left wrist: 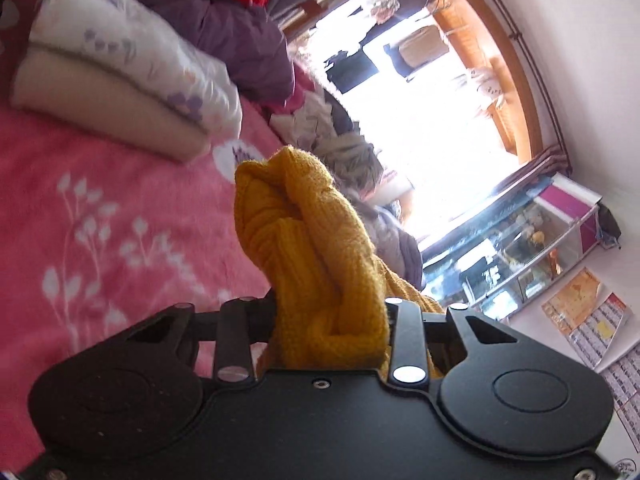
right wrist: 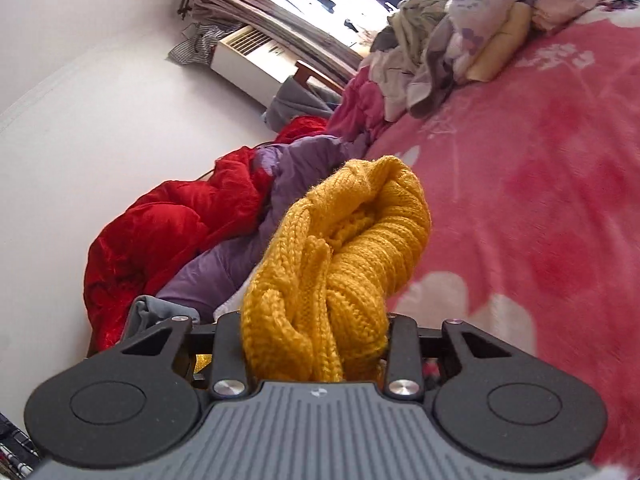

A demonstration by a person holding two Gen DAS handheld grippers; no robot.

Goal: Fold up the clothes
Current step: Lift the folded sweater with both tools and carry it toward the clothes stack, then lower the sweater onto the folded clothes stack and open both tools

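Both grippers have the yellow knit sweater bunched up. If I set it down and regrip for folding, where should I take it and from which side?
On the yellow knit sweater, both the left gripper and the right gripper are clamped on thick wads. Probably better: spread it on the pink bedspread, then pinch a single-layer edge such as hem or shoulder, coming in low from the side. Which edge is which is hidden in the bunching.

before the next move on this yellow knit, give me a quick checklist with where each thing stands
1. Left gripper clamped on the yellow knit: ok, fabric bunched between the jaws.
2. Right gripper clamped on the knit: ok, thick wad held.
3. Grip at an edge or corner: cannot tell, fabric is bunched.
4. Open area on the pink floral blanket for laying it out: ok.
5. Clothes pile and folded bedding clear of the knit: ok.
6. Knit hanging free, unsnagged: cannot tell.
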